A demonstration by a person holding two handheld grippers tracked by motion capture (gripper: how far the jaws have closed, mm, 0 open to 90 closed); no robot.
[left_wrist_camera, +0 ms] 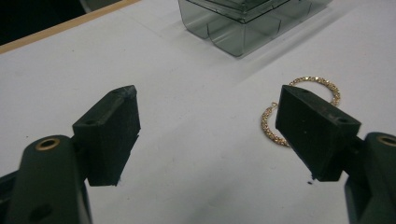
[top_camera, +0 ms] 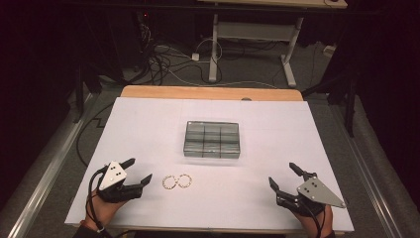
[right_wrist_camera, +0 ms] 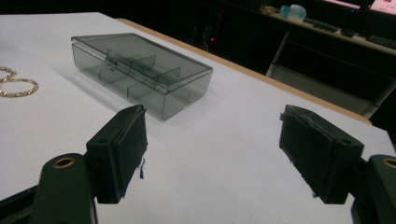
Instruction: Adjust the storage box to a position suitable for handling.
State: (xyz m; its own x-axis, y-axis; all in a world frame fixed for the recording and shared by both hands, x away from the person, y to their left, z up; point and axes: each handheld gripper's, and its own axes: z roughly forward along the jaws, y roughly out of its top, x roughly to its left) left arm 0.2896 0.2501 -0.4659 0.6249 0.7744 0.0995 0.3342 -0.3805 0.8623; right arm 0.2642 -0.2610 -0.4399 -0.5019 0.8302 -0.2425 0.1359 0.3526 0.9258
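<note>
Earrings lie just beside left tool (gaping).

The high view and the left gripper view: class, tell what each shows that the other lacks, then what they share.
High view alone: the right gripper, open and apart from everything, both of the person's hands, and the floor cables beyond the table. Left gripper view alone: the beaded texture of the two gold hoop earrings, close beside one jaw. Shared: the earrings, the clear lidded compartment box, the white table cover and the open left gripper.
</note>
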